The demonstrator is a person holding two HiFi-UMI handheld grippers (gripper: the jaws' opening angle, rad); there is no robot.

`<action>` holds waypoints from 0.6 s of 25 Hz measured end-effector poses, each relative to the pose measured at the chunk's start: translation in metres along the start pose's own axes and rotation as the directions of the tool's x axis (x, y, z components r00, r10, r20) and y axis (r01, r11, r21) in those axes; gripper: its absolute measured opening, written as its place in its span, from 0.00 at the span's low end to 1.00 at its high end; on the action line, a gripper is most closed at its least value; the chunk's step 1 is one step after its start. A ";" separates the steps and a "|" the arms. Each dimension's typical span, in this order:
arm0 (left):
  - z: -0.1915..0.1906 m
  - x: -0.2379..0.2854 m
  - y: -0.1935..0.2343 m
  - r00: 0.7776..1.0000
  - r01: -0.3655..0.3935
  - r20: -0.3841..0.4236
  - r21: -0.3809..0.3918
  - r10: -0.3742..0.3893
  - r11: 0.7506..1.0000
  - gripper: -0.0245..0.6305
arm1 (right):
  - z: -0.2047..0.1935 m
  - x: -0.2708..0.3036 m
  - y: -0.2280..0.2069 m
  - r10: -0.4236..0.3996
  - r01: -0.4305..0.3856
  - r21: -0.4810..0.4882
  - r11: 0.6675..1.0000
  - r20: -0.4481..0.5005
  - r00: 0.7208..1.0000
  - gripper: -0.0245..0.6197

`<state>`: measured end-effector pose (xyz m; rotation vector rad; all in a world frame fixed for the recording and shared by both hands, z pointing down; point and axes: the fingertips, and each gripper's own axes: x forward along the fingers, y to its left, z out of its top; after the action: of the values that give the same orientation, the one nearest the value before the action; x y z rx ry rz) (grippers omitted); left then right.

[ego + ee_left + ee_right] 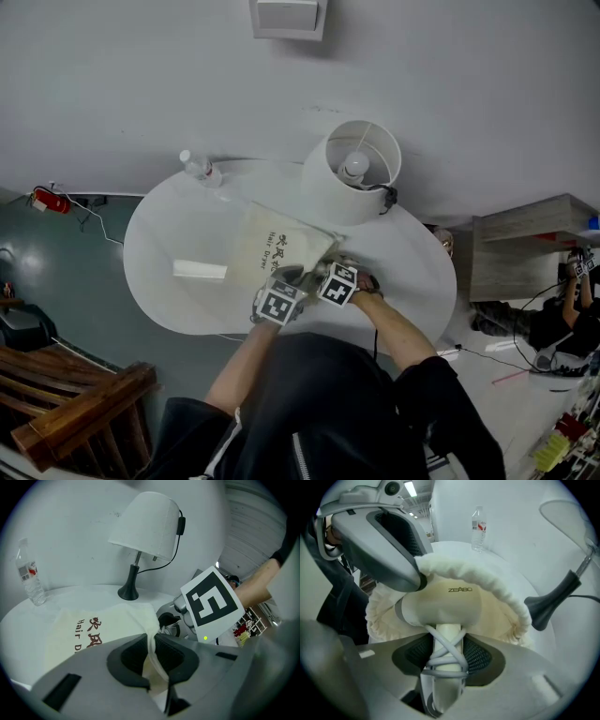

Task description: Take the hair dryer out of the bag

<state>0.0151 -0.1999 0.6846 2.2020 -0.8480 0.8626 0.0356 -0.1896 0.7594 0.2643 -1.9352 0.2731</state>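
A cream drawstring bag printed "Hair Dryer" lies on the round white table. In the left gripper view, my left gripper is shut on a fold of the bag's rim and holds the mouth up. In the right gripper view, the cream hair dryer lies in the bag's open mouth. Its handle, wrapped in grey cord, sits between the pads of my right gripper, which press on it from both sides. The two grippers meet at the bag's near end.
A white table lamp stands just behind the bag, its dark base close on the right. A water bottle stands at the table's far left and a white box lies left of the bag. A wooden bench sits lower left.
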 end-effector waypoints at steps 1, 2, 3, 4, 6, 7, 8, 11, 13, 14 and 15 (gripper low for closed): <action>0.000 0.000 0.000 1.000 0.003 -0.001 -0.002 -0.003 1.000 0.11 | -0.001 -0.001 0.000 -0.001 0.001 0.007 1.000 -0.001 1.000 0.35; 0.000 0.000 0.000 1.000 0.005 -0.001 -0.003 -0.005 1.000 0.11 | -0.002 -0.001 0.000 -0.002 0.002 0.015 1.000 0.000 1.000 0.35; 0.000 0.000 0.001 1.000 0.006 -0.001 -0.003 -0.006 1.000 0.11 | -0.003 -0.003 0.000 -0.005 0.005 0.023 1.000 0.001 1.000 0.35; 0.001 0.000 0.001 1.000 0.007 -0.001 -0.002 -0.007 1.000 0.11 | -0.005 -0.004 0.000 -0.007 0.007 0.033 0.999 0.001 1.000 0.35; 0.001 0.000 0.001 1.000 0.008 -0.003 0.004 -0.008 1.000 0.11 | -0.011 -0.006 0.000 -0.014 0.014 0.054 0.998 -0.004 1.000 0.35; 0.001 0.000 0.001 1.000 0.009 -0.005 0.007 -0.009 1.000 0.11 | -0.016 -0.006 0.000 -0.015 0.016 0.067 0.998 -0.009 1.000 0.35; 0.001 0.000 0.000 1.000 0.009 -0.007 0.011 -0.009 1.000 0.11 | -0.019 -0.008 0.001 -0.015 0.016 0.083 0.996 -0.010 1.000 0.35; -0.001 -0.001 -0.001 1.000 0.007 -0.015 0.022 -0.007 1.000 0.11 | -0.026 -0.015 0.004 -0.018 0.017 0.141 0.990 0.005 1.000 0.35; -0.001 -0.001 -0.002 1.000 0.008 -0.014 0.029 -0.008 1.000 0.11 | -0.033 -0.020 0.006 -0.027 0.024 0.188 0.982 0.016 1.000 0.35; 0.000 0.000 -0.002 1.000 0.009 -0.013 0.033 -0.008 0.999 0.11 | -0.036 -0.022 0.006 -0.033 0.028 0.212 0.977 0.022 0.999 0.35; 0.000 0.000 -0.002 1.000 0.010 -0.013 0.038 -0.009 0.999 0.11 | -0.039 -0.024 0.006 -0.041 0.033 0.234 0.972 0.029 0.999 0.35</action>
<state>0.0165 -0.1986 0.6840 2.2294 -0.8207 0.8941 0.0768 -0.1700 0.7513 0.4622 -1.9293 0.4753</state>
